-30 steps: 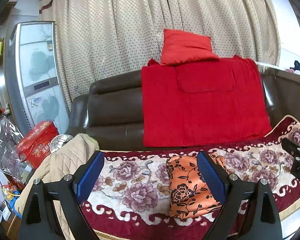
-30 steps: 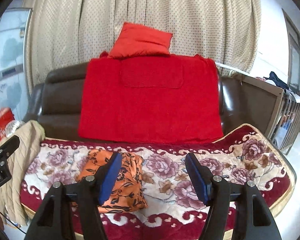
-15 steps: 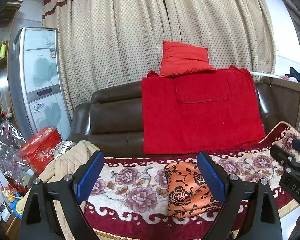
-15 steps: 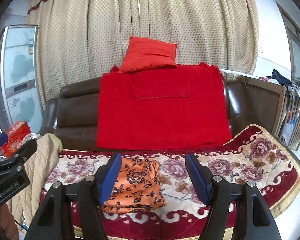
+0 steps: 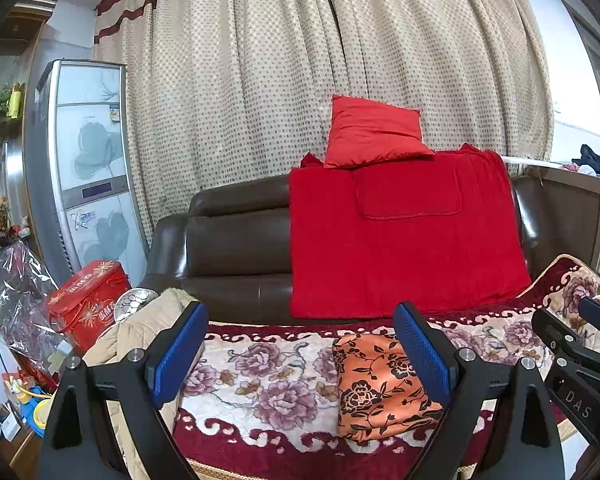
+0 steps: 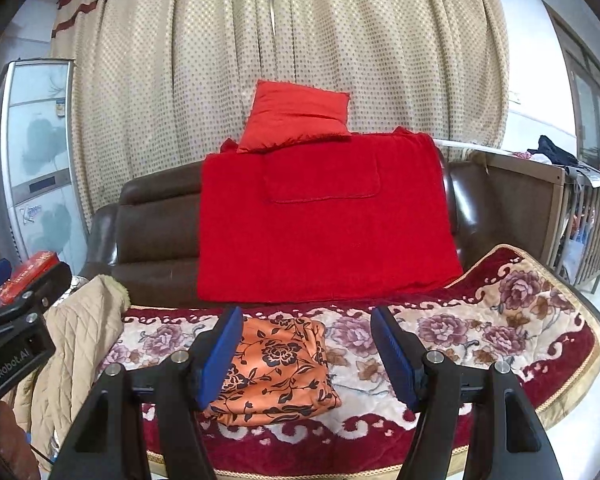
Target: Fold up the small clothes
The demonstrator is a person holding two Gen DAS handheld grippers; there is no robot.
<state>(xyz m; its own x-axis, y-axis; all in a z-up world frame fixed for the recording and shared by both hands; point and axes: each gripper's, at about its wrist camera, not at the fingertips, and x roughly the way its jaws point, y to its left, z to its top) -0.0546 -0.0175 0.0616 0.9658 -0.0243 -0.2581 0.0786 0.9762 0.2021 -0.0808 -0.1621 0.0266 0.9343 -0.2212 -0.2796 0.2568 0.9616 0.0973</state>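
Both tongs, left tongs [image 5: 300,346] and right tongs [image 6: 306,350], hung released above the folded orange floral garment [image 6: 276,368] lying near the floral blanket [image 6: 480,332] front edge.

A dotted beige curtain [image 5: 300,80] fills the upper frame. Below it stands a brown leather sofa [image 5: 236,248] draped with a red blanket [image 5: 400,256] and cushion [image 5: 374,136]. A fridge [image 5: 88,160] stands at left, a window [image 6: 588,112] at right.

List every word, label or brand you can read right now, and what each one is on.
"GenRobot.AI": side of the left gripper, in the right wrist view.
"DAS": body of the right gripper, in the left wrist view; may be cut off.
Red gift box: gold characters, too blurred.
Fridge: door sticker and logo unreadable.
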